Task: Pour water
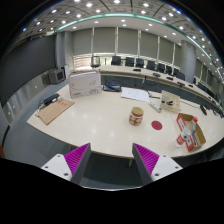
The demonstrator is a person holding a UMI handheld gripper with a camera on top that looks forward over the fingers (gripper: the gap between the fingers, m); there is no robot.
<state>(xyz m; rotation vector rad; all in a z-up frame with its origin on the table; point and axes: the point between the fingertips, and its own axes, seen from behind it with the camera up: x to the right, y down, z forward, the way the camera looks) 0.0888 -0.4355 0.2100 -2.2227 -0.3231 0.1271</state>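
Above the near edge of the conference table [95,125], my gripper [105,160] hangs released and empty. The jar-like container [136,116] stands well beyond. Approach phase, I judge; next, advance and centre it.

A large pale surface [100,120] is seen in a meeting room. A white box-like appliance [85,84] is set towards its far left part, and a flat wooden board [55,110] is laid near its left edge. Papers [135,94] are spread towards the far side, with a white carton [170,101] beyond them to the right. A small red disc [156,125] is laid on the surface, and a red-and-white packet [188,130] is stood near the right edge. Dark office chairs [128,62] are lined along windows [118,41] at the back.
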